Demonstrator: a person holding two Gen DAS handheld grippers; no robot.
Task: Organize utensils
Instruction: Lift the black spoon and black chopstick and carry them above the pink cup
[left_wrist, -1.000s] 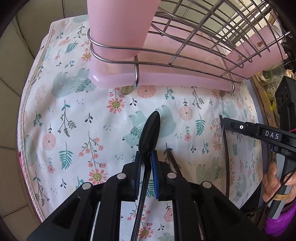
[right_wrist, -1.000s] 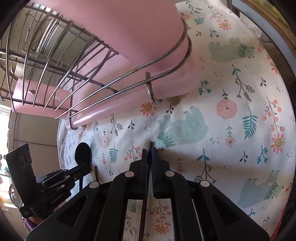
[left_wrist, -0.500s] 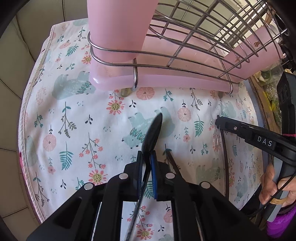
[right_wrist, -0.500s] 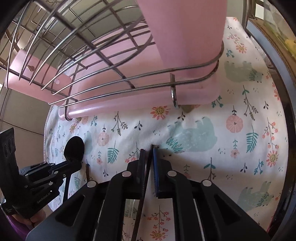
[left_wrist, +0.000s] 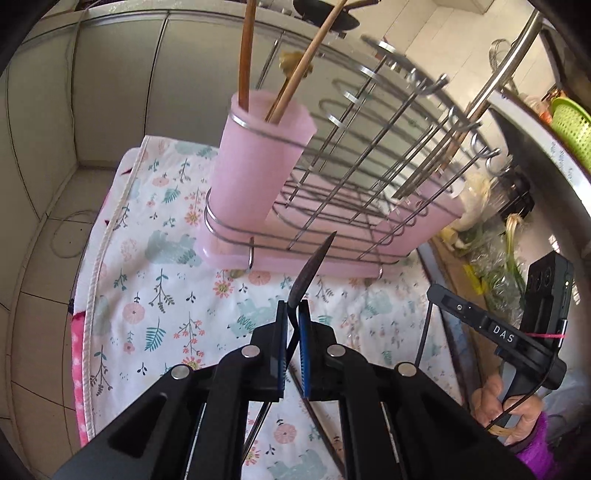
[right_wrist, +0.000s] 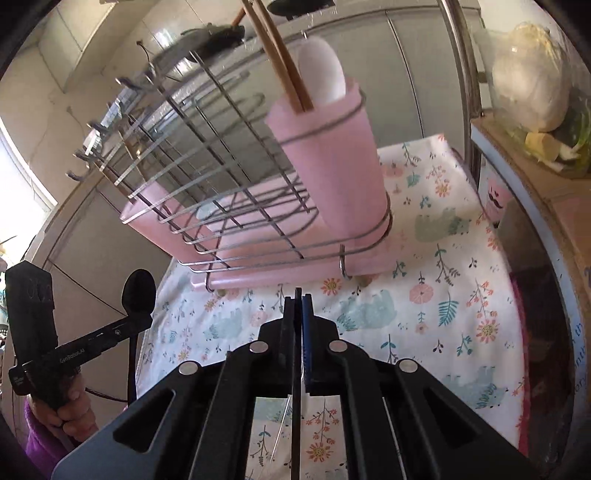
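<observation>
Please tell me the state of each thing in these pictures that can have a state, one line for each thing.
Left hand-held gripper: shut on the black spoon.
Black spoon: held, lifted off the cloth, bowl forward.
Right hand-held gripper: shut on a thin dark utensil, edge-on.
Pink utensil cup: upright in the wire rack, holding wooden handles.
Wire rack: standing on the floral cloth, its slots bare.

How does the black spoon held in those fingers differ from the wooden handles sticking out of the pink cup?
The black spoon is dark with a broad oval bowl; the wooden handles are pale brown, slender rods. The spoon is clamped in the left gripper, outside the pink cup; the handles stand inside it, leaning. Both are long kitchen utensils.
</observation>
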